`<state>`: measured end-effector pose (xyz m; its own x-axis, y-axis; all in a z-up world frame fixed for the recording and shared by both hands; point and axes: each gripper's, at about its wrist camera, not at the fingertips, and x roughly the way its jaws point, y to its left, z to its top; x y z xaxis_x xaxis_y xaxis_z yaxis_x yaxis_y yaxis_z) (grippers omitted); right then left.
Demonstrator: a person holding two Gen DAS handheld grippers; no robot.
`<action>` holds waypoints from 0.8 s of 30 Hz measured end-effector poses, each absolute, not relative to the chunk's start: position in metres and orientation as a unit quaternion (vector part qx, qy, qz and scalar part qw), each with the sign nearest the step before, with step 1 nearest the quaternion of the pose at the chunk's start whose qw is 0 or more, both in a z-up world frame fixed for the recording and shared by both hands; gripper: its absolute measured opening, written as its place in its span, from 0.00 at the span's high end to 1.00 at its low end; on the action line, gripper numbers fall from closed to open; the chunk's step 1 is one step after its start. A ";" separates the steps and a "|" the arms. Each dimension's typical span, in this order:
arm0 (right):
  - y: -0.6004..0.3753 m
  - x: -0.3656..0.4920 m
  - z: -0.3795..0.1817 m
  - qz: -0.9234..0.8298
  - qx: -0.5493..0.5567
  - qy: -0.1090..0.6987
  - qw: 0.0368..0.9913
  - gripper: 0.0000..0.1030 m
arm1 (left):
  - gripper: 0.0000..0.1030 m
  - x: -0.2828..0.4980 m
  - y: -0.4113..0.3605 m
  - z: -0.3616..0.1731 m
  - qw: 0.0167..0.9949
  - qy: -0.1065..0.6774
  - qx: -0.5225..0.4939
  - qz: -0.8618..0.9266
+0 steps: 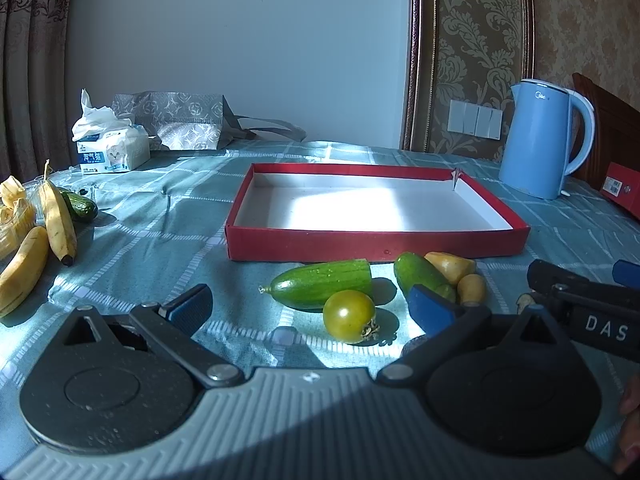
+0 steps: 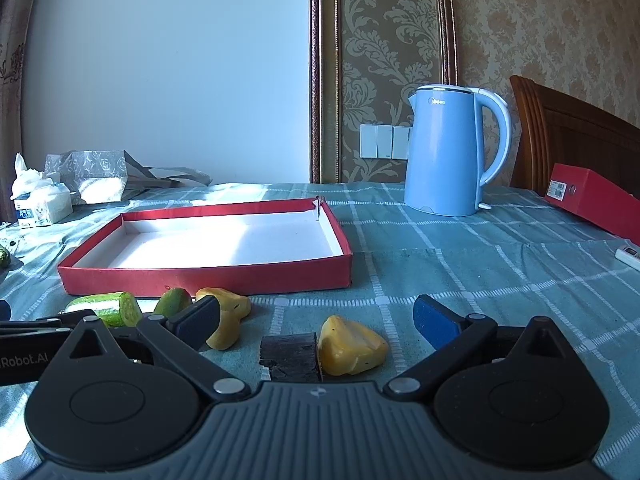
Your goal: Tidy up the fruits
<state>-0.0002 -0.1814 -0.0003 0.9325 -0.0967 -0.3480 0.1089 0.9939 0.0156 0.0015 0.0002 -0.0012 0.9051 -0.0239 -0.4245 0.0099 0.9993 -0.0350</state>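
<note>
Shallow red tray [image 1: 376, 245] with white inside, empty, flat on the cloth, mid-scene. Just near of its front wall: cut cucumber half [image 1: 320, 288] lying sideways, cut end right; green-yellow tomato [image 1: 349, 315] touching its near side; second small cucumber [image 1: 420, 274] angled to the right, beside two yellow fruit pieces [image 1: 450, 266]. Another yellow piece [image 2: 352, 346] further right, apart. Far left: two bananas [image 1: 58, 220] and a dark cucumber [image 1: 82, 206].

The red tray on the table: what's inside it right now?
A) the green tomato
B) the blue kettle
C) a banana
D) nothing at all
D: the red tray shows only its bare white floor, and the green tomato lies on the cloth before it.
</note>
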 end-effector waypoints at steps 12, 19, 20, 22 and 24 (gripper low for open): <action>-0.178 0.002 -0.001 -0.043 0.010 0.181 0.983 0.00 | 0.00 0.005 -0.004 -0.003 0.974 0.228 0.002 -0.007; -0.174 -0.001 0.000 -0.052 -0.004 0.173 0.984 0.00 | 0.00 0.005 0.001 -0.003 0.973 0.228 -0.013 -0.005; -0.174 0.000 0.000 -0.055 -0.004 0.176 0.983 0.00 | 0.00 0.004 0.002 -0.003 0.974 0.227 -0.015 -0.005; -0.175 0.001 0.000 -0.057 0.000 0.180 0.982 0.00 | 0.00 0.004 0.003 -0.002 0.974 0.226 -0.020 -0.003; -0.177 0.002 0.000 -0.058 0.004 0.182 0.982 0.00 | 0.00 0.003 0.005 -0.002 0.974 0.225 -0.024 -0.005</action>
<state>0.0017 -0.1769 -0.0003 0.9270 -0.1132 -0.3576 0.1160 0.9932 -0.0137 0.0032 0.0051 -0.0018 0.8987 -0.0204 -0.4382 -0.0015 0.9988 -0.0495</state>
